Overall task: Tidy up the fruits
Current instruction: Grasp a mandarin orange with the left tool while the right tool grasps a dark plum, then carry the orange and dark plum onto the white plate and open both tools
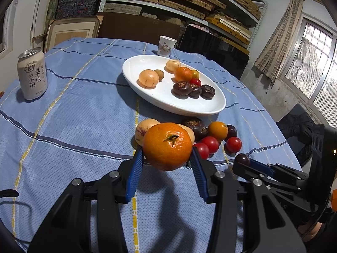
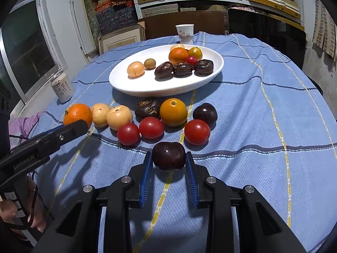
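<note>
Two hand-held grippers | left clamps tangerine | right clamps dark plum

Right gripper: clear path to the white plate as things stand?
Probably yes. The right gripper is shut on a dark plum; the loose tomatoes and other fruit lie low on the cloth between it and the plate, and nothing tall blocks the way.

I am seeing the mandarin covering parts of the pale fruits behind it. In the right wrist view, the left gripper is hiding the mandarin's underside. The print on the paper cup is staying too small to read, and the can is showing only partly legible lettering.
</note>
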`<state>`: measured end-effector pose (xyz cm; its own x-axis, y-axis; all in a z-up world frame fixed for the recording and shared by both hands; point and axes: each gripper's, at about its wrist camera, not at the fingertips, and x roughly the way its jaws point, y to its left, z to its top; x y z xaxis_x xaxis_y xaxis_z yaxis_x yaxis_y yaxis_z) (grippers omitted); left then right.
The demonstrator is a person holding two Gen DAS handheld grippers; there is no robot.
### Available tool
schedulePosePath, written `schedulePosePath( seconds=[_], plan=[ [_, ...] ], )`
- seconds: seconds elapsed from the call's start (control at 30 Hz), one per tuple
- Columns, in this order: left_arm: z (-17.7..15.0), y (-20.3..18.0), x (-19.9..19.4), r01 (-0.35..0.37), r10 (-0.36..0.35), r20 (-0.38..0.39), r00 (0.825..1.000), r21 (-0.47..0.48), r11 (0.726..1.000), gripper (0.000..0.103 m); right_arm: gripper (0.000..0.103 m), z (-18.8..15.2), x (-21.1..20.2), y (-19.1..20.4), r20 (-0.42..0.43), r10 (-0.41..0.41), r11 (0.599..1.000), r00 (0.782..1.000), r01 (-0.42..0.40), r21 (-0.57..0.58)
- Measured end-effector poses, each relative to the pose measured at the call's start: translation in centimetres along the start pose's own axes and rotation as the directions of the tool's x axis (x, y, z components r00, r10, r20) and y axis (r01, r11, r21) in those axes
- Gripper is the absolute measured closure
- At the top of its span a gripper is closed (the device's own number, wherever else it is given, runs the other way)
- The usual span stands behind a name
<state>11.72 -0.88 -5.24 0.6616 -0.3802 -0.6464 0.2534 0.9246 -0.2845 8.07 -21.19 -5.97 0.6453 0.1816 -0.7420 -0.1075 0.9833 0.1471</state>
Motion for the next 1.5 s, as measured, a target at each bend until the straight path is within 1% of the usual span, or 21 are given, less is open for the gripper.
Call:
schedulePosePath(
  seconds=[0.17,0.3,0.43,0.57,0.67,0.77,0.9,1.07,1.17,1.3,1.4,1.43,1.47,1.5],
  plan=[
    [-0.2,-0.3,-0.7,-0.009,0.008,0.008,1.0,0.02,1.0,0.059,0.071,-0.8,-1.1,-0.2,0.009,0.004,1.0,1.0,-0.004,-0.009],
    [-0.2,-0.9,-1.5,-0.03,0.03,-0.002,1.0,0.067,0.997,0.059,0.071,-0.6,-2.5,-0.5,0.028,0.009,1.0,1.0,-0.009,-0.018],
    [1.0,-1.4,-2.8,-0.043,0.042,0.017,0.999,0.1,0.994,0.058,0.071,1.2,-4.8,-0.7,0.089,0.016,0.999,0.996,-0.013,-0.033],
    [3.2,-2.3,-3.5,-0.068,0.062,0.046,0.997,0.147,0.987,0.058,0.071,4.1,-6.6,-0.4,0.159,0.011,0.998,0.987,-0.001,-0.067],
    [5.0,-2.8,-3.0,-0.081,0.072,0.054,0.996,0.168,0.982,0.058,0.071,6.4,-7.1,-0.1,0.194,0.011,0.997,0.981,0.006,-0.083],
    [6.4,-3.0,-1.8,-0.086,0.08,0.043,0.996,0.18,0.98,0.058,0.071,8.8,-7.0,0.3,0.22,0.014,0.995,0.975,0.009,-0.104],
    [8.1,-2.7,0.9,-0.087,0.088,0.005,0.996,0.176,0.981,0.058,0.071,11.6,-5.4,0.6,0.221,0.018,0.994,0.975,0.007,-0.113],
    [9.7,-1.8,4.6,-0.079,0.088,-0.051,0.995,0.161,0.984,0.058,0.071,15.0,-1.8,0.8,0.21,0.018,0.991,0.978,0.011,-0.135],
    [10.7,-1.7,6.3,-0.081,0.092,-0.056,0.994,0.172,0.982,0.059,0.071,17.0,0.7,0.9,0.195,0.011,0.989,0.981,0.018,-0.146],
    [12.1,-1.9,8.1,-0.081,0.094,-0.056,0.994,0.196,0.977,0.059,0.071,18.8,4.0,1.1,0.165,0.002,0.988,0.986,0.023,-0.155],
    [12.7,-1.5,9.9,-0.105,0.121,-0.068,0.99,0.204,0.973,0.059,0.071,20.0,7.2,1.3,0.121,0.0,0.986,0.993,0.02,-0.163],
    [12.8,-1.2,10.5,-0.109,0.127,-0.081,0.989,0.196,0.975,0.061,0.071,20.2,8.2,1.3,0.099,0.006,0.987,0.995,0.01,-0.162],
    [12.7,-0.9,11.0,-0.109,0.129,-0.096,0.987,0.189,0.976,0.062,0.07,20.3,9.7,1.3,0.049,0.033,0.986,0.998,-0.025,-0.163],
    [12.6,-0.6,11.5,-0.111,0.132,-0.112,0.985,0.183,0.977,0.063,0.07,20.2,10.4,1.3,0.018,0.053,0.985,0.998,-0.049,-0.165]
  ],
)
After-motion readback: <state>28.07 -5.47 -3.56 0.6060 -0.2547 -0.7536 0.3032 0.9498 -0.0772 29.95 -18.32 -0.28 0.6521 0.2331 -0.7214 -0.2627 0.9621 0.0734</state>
